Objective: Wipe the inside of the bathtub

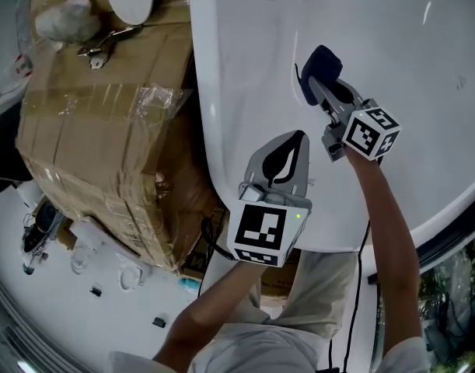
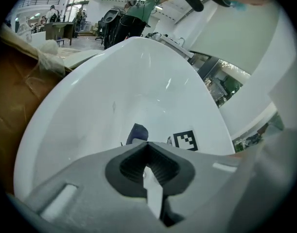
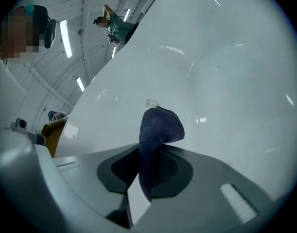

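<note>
Right jaws clamped on the cloth inside the tub, left jaws closed on nothing

My right arm reaches straight out over the rim, bare forearm extended, and my right gripper (image 1: 318, 86) points down at the sloping inner wall of the bathtub (image 1: 408, 45), a smooth, glossy white shell with soft curves and light streaks on it. Its jaws pinch a dark blue cloth (image 3: 160, 127), thick and nubby like terry, bunched into a rounded wad that sticks out past the tips; I cannot tell whether it touches the wall. My left arm is bent close to me, and my left gripper (image 1: 295, 141) hovers over the tub's near rim, aimed inward, its ribbed black pads pressed together. Beside the tub stands a brown cardboard box (image 1: 97, 130) bound with shiny clear tape.
</note>
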Demonstrator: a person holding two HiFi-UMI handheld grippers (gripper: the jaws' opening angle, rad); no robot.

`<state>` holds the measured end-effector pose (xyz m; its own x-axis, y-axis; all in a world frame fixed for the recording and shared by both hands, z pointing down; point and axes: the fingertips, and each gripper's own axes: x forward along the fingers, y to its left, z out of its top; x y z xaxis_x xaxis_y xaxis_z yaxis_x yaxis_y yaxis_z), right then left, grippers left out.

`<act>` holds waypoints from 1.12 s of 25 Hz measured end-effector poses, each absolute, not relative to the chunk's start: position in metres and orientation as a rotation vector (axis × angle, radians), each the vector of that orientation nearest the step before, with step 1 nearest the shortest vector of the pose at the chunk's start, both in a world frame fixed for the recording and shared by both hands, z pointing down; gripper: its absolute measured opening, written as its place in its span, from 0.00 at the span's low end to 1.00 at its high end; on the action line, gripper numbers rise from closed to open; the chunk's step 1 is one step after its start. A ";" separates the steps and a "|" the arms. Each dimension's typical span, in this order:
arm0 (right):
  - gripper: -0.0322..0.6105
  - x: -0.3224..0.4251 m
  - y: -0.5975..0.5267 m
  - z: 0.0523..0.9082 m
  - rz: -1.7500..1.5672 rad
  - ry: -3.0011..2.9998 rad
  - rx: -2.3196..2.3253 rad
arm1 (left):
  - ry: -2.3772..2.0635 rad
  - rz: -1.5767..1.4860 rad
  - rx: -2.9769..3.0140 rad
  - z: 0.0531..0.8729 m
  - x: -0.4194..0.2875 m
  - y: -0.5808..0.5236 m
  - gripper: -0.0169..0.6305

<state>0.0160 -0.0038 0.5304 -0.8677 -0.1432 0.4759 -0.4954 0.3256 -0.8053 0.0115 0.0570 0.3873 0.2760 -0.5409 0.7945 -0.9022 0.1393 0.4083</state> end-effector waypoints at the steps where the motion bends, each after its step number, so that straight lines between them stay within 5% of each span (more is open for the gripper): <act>1: 0.12 0.015 -0.006 0.539 1.573 -2.265 0.577 | -1.391 0.452 1.530 0.392 0.012 0.056 0.02; 28: 0.12 -0.011 -0.019 0.692 1.647 -2.038 0.652 | -1.344 0.378 1.433 0.469 0.013 0.061 0.02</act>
<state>-0.0112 -0.0186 0.6916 -0.7933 -0.0867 0.6026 -0.6073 0.1806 -0.7736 0.0131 0.0609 0.4690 0.3099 -0.5102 0.8023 -0.8535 0.2224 0.4712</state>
